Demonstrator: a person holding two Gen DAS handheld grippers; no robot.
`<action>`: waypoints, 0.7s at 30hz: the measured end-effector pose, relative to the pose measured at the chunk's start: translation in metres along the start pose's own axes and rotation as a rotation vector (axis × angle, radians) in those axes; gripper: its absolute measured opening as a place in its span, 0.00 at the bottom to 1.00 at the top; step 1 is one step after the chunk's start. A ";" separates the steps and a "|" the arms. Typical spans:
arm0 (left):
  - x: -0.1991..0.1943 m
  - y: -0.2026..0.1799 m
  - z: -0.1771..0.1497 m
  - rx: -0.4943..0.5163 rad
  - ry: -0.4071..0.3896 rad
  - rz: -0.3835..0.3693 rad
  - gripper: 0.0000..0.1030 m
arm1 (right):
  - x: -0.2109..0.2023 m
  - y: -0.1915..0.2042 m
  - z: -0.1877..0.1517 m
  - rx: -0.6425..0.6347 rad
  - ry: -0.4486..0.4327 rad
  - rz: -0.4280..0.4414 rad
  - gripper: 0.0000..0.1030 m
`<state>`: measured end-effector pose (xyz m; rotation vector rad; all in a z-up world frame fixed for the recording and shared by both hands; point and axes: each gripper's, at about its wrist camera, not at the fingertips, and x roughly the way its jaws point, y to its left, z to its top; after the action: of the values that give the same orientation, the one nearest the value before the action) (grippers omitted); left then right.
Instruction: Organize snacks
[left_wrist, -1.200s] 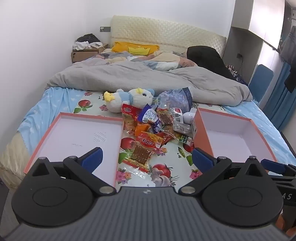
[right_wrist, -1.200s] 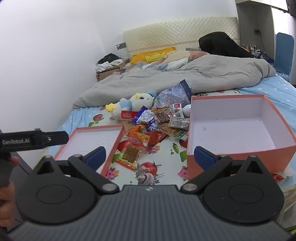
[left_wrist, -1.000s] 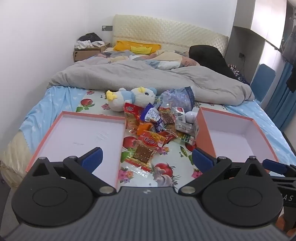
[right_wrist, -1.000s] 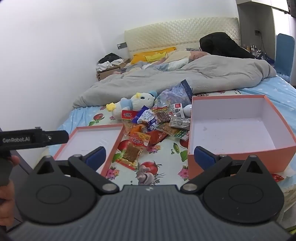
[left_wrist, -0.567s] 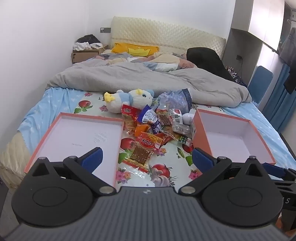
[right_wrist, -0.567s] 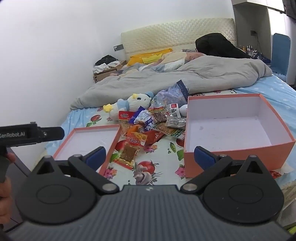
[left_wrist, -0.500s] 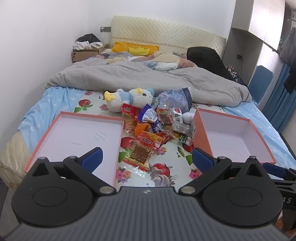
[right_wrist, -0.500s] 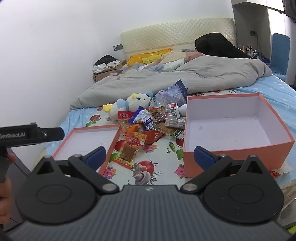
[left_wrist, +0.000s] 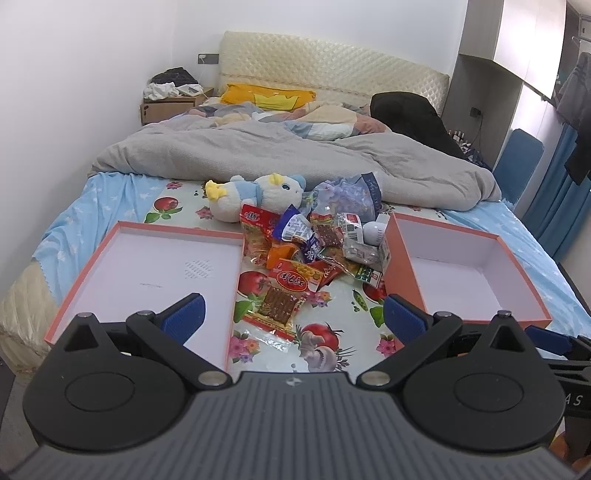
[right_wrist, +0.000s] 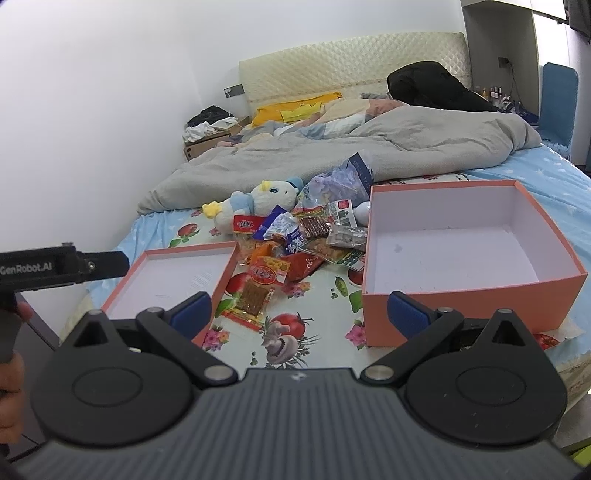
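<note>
A pile of snack packets (left_wrist: 306, 254) lies on the bed's fruit-print sheet, between a shallow orange box lid (left_wrist: 110, 251) on the left and a deep orange box (left_wrist: 400, 277) on the right. The pile (right_wrist: 295, 243), lid (right_wrist: 155, 254) and box (right_wrist: 443, 306) also show in the right wrist view. A long red packet of brown strips (left_wrist: 277, 306) lies nearest me. My left gripper (left_wrist: 291, 317) is open and empty, held back from the bed's near edge. My right gripper (right_wrist: 299, 310) is open and empty too, beside it.
A plush toy (left_wrist: 255, 195) and a crumpled bluish bag (left_wrist: 347, 199) lie behind the pile. A grey duvet (left_wrist: 295, 158) covers the far bed. A white round object (left_wrist: 375, 232) sits by the deep box. A blue chair (left_wrist: 517, 166) stands at the right.
Both grippers stay open and empty. The views have shifted only slightly, with small sways near the bed's edge. Nothing on the bed has moved.
</note>
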<state>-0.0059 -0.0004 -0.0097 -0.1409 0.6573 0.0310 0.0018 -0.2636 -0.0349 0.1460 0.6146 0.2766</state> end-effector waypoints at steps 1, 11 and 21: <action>-0.001 0.000 0.000 0.000 0.000 -0.001 1.00 | 0.000 0.000 0.000 -0.002 0.000 -0.001 1.00; -0.001 -0.004 -0.007 0.005 -0.009 -0.040 1.00 | -0.004 -0.005 -0.005 -0.008 0.005 -0.005 1.00; 0.000 -0.006 -0.010 0.016 -0.008 -0.033 1.00 | -0.006 -0.009 -0.005 0.003 0.007 0.012 1.00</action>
<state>-0.0117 -0.0078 -0.0169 -0.1362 0.6471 -0.0053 -0.0046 -0.2736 -0.0376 0.1513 0.6215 0.2881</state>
